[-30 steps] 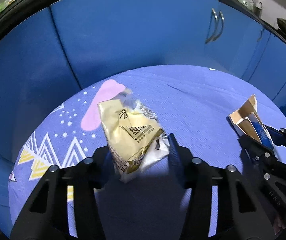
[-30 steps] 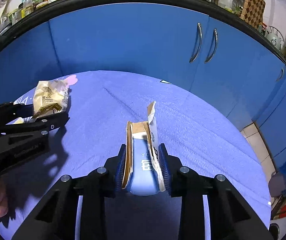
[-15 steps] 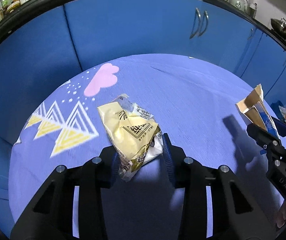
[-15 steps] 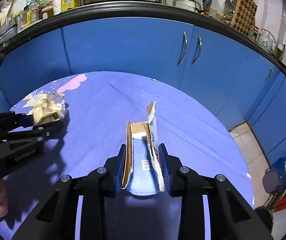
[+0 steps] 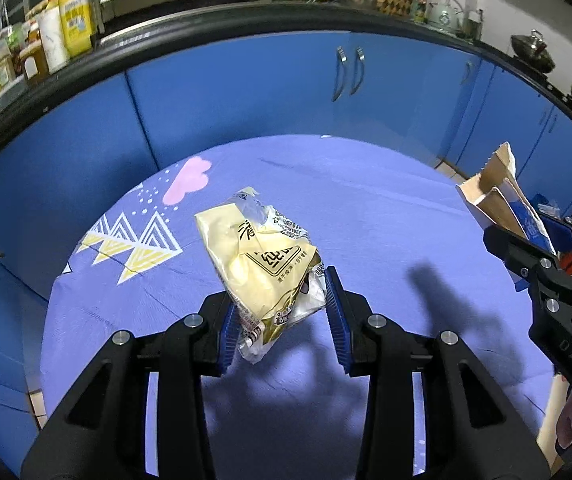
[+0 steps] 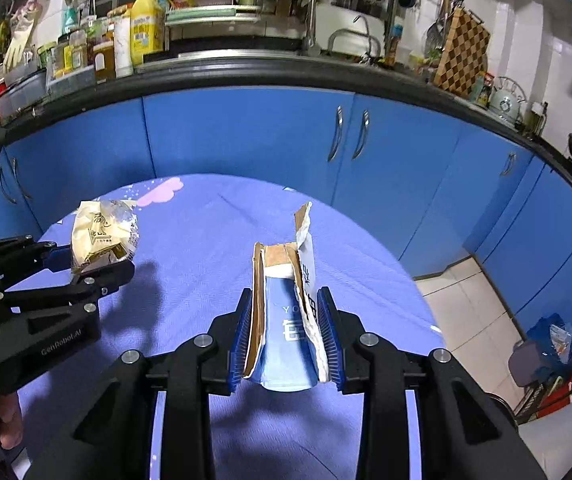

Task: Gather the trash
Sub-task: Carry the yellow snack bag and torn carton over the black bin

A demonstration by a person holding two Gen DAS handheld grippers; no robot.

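Note:
My left gripper [image 5: 282, 320] is shut on a crumpled yellow snack wrapper [image 5: 262, 264] and holds it above the purple tablecloth [image 5: 365, 208]. My right gripper [image 6: 286, 340] is shut on a torn blue and brown cardboard carton [image 6: 286, 300], also held above the cloth. The right wrist view shows the left gripper [image 6: 86, 268] with the wrapper [image 6: 102, 236] at the left. The left wrist view shows the right gripper [image 5: 533, 256] with the carton [image 5: 501, 200] at the right.
Blue cabinet doors [image 6: 246, 140] stand behind the table under a dark counter [image 6: 286, 72] crowded with bottles and jars. Tiled floor [image 6: 477, 300] lies to the right, with a blue bag [image 6: 553, 340] on a low stand.
Both grippers have risen with their loads; the table looks farther below and the counter with its bottles has come into view. Both grips are unchanged.

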